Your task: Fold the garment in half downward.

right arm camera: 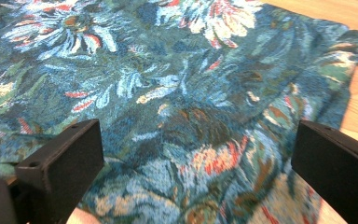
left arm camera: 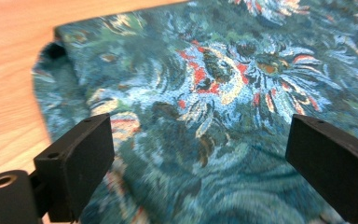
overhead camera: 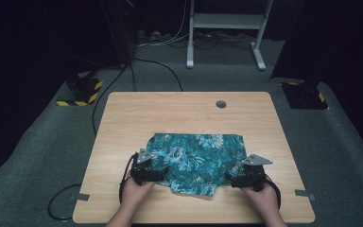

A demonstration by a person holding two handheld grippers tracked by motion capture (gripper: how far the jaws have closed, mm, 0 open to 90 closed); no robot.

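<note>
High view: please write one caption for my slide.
Both open grippers, left and right, at a floral cloth on a wooden table.

A lab or recording studio: around the lone wooden table (overhead camera: 194, 111) lie grey carpet (overhead camera: 52, 142), hazard-striped stand bases (overhead camera: 81, 92), trailing cables (overhead camera: 156, 64) and black surroundings.

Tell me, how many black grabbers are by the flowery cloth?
2: the left gripper at the cloth near-left edge, the right gripper at its near-right edge.
</note>
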